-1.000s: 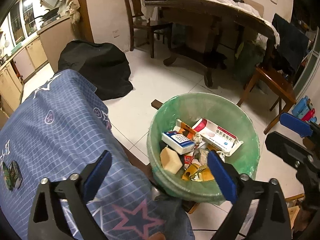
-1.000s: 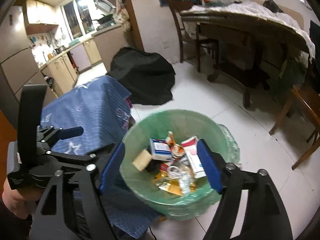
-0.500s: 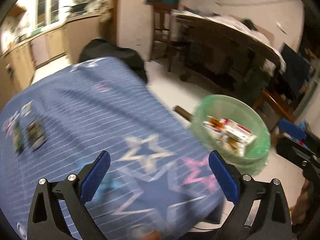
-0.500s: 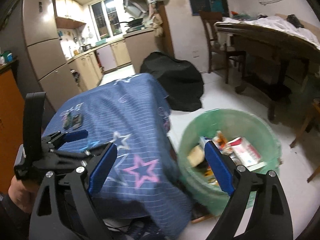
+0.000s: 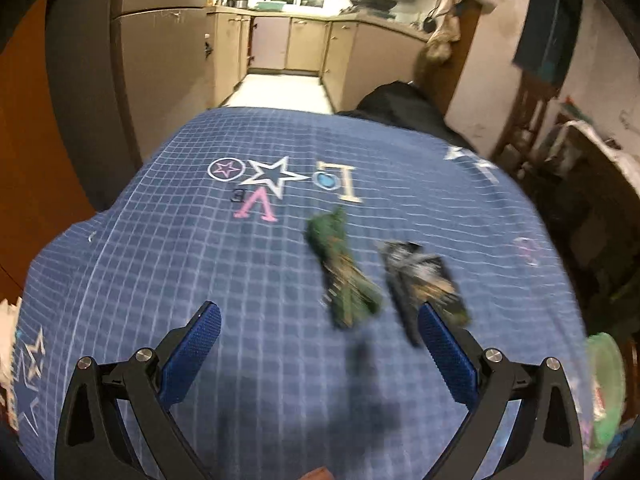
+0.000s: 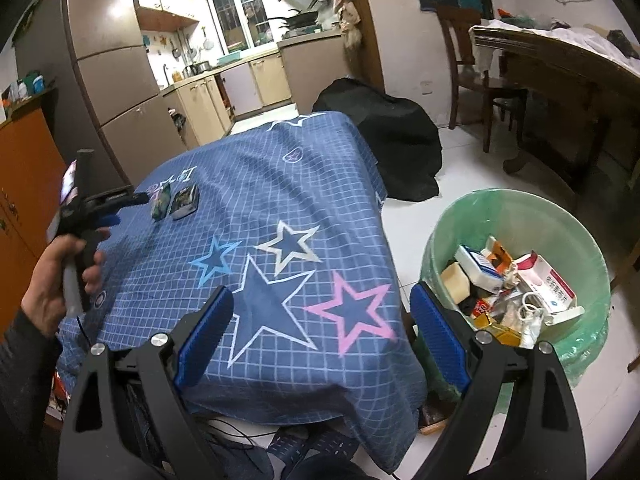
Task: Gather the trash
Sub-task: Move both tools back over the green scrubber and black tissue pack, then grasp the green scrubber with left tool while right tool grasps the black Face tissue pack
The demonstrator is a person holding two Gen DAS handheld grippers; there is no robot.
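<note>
Hovering over the blue checked tablecloth (image 5: pixel 168 264), the left gripper (image 5: pixel 320 356) has its jaws spread wide with nothing between them; two pieces of trash lie just ahead of it on the cloth, a green wrapper (image 5: pixel 344 272) and a dark wrapper (image 5: pixel 424 280) just beside it, both blurred, so their print cannot be read; the dark one is partly hidden behind the gripper's right finger. In the right wrist view the same two wrappers, green (image 6: pixel 161 201) and dark (image 6: pixel 184 201), lie near the far left edge of the table, close to the tips of the left gripper (image 6: pixel 128 204), which a hand (image 6: pixel 60 276) holds by its handle. The right gripper (image 6: pixel 320 332) has just been opening and stands spread and empty above the near right corner of the table; the green-lined trash bin (image 6: pixel 516 208) stands on the white floor just beside that corner, with boxes and packets already inside it. A black bag (image 6: pixel 392 132) lies on the floor behind the table.
</note>
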